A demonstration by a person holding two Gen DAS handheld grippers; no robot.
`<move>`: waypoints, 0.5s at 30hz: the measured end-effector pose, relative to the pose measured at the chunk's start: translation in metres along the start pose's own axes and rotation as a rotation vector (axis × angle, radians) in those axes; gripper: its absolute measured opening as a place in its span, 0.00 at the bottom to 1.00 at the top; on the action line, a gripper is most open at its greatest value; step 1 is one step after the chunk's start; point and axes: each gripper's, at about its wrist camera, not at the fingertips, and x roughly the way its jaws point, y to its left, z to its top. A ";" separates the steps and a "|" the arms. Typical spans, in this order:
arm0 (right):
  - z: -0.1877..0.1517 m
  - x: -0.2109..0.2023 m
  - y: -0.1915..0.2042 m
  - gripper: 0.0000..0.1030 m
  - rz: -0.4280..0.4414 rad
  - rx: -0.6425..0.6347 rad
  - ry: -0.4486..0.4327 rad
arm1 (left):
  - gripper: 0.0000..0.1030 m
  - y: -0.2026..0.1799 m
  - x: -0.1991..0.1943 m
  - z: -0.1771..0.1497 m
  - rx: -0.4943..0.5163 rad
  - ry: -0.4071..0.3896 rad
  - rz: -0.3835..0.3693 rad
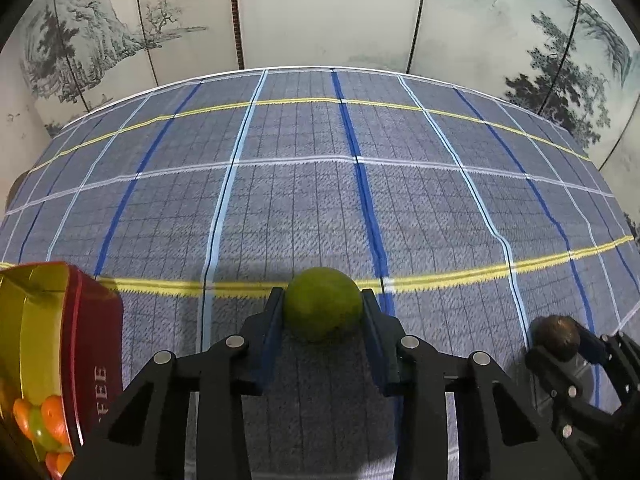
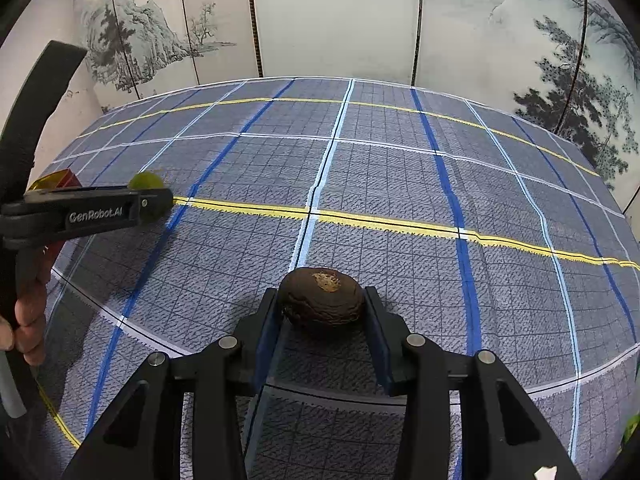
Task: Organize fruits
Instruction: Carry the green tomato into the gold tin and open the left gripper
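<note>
My left gripper (image 1: 322,300) is shut on a round green fruit (image 1: 322,305) and holds it over the checked tablecloth. My right gripper (image 2: 322,300) is shut on a wrinkled dark brown fruit (image 2: 321,299) with a pale patch on top. In the left wrist view the right gripper (image 1: 568,340) shows at the lower right with the brown fruit (image 1: 557,335) in it. In the right wrist view the left gripper (image 2: 154,196) shows at the far left, with the green fruit (image 2: 145,180) peeking above its finger.
A red tin with a yellow inside (image 1: 80,332) stands at the lower left in the left wrist view, holding several orange and green fruits (image 1: 44,424). The blue-grey checked tablecloth (image 1: 320,184) covers the table. A painted folding screen (image 1: 328,12) stands behind the far edge.
</note>
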 end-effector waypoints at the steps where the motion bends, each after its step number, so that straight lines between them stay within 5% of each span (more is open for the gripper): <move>1: 0.000 0.000 0.000 0.39 -0.001 -0.001 0.000 | 0.37 0.000 -0.002 -0.003 0.002 0.000 0.001; 15: 0.001 0.000 0.000 0.39 -0.010 -0.009 0.001 | 0.37 0.004 -0.036 -0.055 0.055 -0.009 0.043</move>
